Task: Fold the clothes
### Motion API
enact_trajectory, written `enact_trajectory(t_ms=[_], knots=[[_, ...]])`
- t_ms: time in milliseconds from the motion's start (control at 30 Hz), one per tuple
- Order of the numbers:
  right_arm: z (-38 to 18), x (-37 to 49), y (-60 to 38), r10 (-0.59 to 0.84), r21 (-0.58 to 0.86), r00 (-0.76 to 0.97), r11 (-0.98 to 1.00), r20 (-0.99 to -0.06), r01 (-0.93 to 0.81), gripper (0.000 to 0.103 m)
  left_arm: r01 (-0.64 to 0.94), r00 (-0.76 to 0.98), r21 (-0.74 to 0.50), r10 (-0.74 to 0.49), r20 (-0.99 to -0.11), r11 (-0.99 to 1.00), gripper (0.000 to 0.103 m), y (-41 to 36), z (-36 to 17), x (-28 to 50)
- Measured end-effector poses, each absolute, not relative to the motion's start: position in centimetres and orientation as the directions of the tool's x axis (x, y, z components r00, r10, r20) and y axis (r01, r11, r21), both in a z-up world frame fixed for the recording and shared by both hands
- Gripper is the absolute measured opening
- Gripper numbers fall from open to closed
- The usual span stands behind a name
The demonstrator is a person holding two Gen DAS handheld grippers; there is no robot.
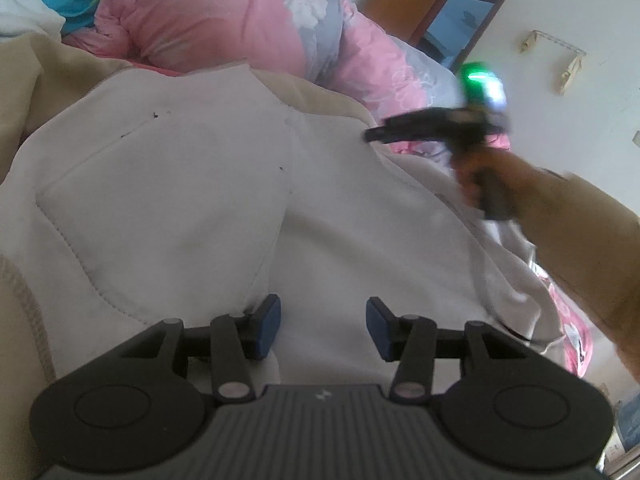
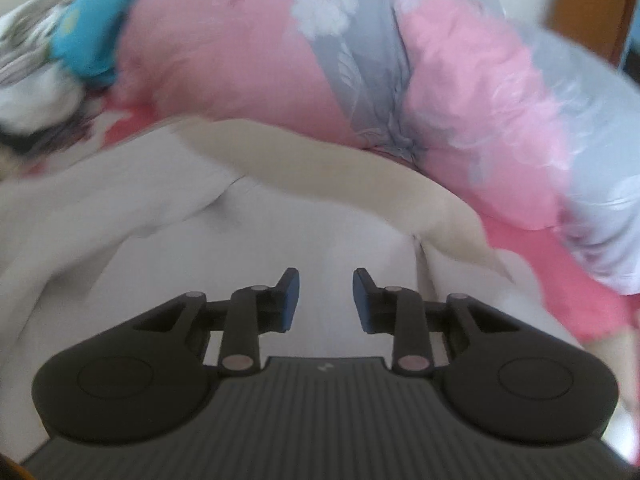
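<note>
1. The white garment (image 1: 192, 208) lies spread on the bed, in front of the pink quilt (image 1: 208, 20). A sewn pocket patch (image 1: 160, 200) shows on its left part, and a beige cloth (image 1: 24, 80) lies under and beside it.
2. The left gripper (image 1: 322, 328) hovers just over the near part of the garment, its jaws partly open with nothing between them.
3. The right gripper (image 2: 326, 300) is above the right part of the garment, also partly open and empty. In the left view it is blurred.
4. I judge the step is to choose a new hold for the next fold. It is good to take one layer at the hem or side edge, not the pocket.
5. Both grips should sit at the same height, so the fold line is straight.
</note>
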State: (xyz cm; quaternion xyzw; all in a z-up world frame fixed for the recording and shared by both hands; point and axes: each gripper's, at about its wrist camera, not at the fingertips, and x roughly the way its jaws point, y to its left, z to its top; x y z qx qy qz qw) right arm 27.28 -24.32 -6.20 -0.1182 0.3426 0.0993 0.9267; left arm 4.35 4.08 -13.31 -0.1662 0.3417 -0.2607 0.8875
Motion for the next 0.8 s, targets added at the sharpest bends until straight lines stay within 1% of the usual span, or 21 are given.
enact_trajectory(t_ms=[67,100,133,167,233,267,300,333,367,400,433,500,567,600,667,733,800], knots=[[-7.9,31.5,-24.9,0.051,-0.158,0.742,0.965,-0.669,-0.208,0.027,0.354,0.634,-0.467,-0.575,-0.517,0.81,0.049,4.0,-13.4,4.3],[-9.2,33.7,-25.8,-0.006,-0.188,0.73,0.968,-0.684,-0.168,0.03,0.355,0.634,-0.466,-0.575,-0.516,0.81,0.049,4.0,-13.4,4.3],[-11.0,35.6,-27.0,-0.088,-0.24,0.703,0.963,-0.705,-0.12,0.029,0.356,0.635,-0.466,-0.575,-0.516,0.81,0.049,4.0,-13.3,4.2],[-12.2,36.8,-28.2,-0.141,-0.278,0.691,0.956,-0.709,-0.09,0.037,0.356,0.635,-0.466,-0.575,-0.515,0.81,0.049,4.0,-13.3,4.2],[-12.4,37.2,-29.9,-0.162,-0.297,0.72,0.953,-0.675,-0.064,0.075,0.356,0.636,-0.466,-0.575,-0.514,0.81,0.049,4.1,-13.3,4.2],[-12.3,37.1,-30.3,-0.193,-0.32,0.727,0.946,-0.659,-0.04,0.081,0.356,0.637,-0.466,-0.575,-0.513,0.81,0.049,4.1,-13.3,4.1],[-12.2,37.0,-30.8,-0.23,-0.351,0.731,0.936,-0.642,-0.014,0.082,0.356,0.637,-0.464,-0.574,-0.514,0.811,0.049,4.1,-13.3,4.1],[-11.8,36.7,-31.0,-0.248,-0.361,0.737,0.932,-0.629,0.006,0.081,0.357,0.638,-0.464,-0.574,-0.513,0.811,0.049,4.1,-13.3,4.0],[-11.3,36.2,-31.1,-0.252,-0.355,0.744,0.935,-0.619,0.021,0.077,0.356,0.639,-0.466,-0.575,-0.512,0.81,0.049,4.2,-13.3,4.0],[-10.7,35.6,-31.0,-0.259,-0.358,0.754,0.933,-0.603,0.035,0.064,0.355,0.639,-0.467,-0.575,-0.51,0.81,0.049,4.2,-13.3,4.0],[-10.0,34.8,-30.7,-0.271,-0.368,0.767,0.929,-0.582,0.049,0.057,0.355,0.64,-0.466,-0.574,-0.51,0.81,0.049,4.1,-13.3,4.0],[-8.5,33.0,-30.3,-0.2,-0.304,0.79,0.953,-0.58,0.018,0.057,0.356,0.642,-0.464,-0.573,-0.509,0.812,0.049,4.0,-13.3,4.0],[-7.7,31.1,-29.5,-0.098,-0.22,0.784,0.974,-0.613,-0.05,0.052,0.356,0.645,-0.46,-0.57,-0.509,0.813,0.049,4.0,-13.3,4.0],[-7.5,30.3,-28.8,-0.047,-0.184,0.773,0.979,-0.632,-0.091,0.048,0.356,0.646,-0.458,-0.569,-0.508,0.814,0.049,4.0,-13.3,4.0],[-7.7,29.4,-27.4,0.054,-0.1,0.743,0.982,-0.667,-0.162,0.045,0.356,0.649,-0.455,-0.566,-0.508,0.816,0.049,3.9,-13.2,4.1],[-8.1,30.2,-25.7,0.149,0.004,0.693,0.979,-0.706,-0.206,0.036,0.356,0.651,-0.454,-0.565,-0.507,0.817,0.049,3.9,-13.1,4.1],[-8.7,31.9,-23.5,0.222,0.078,0.659,0.968,-0.719,-0.24,0.035,0.357,0.652,-0.457,-0.567,-0.503,0.815,0.049,3.9,-13.1,4.0]])
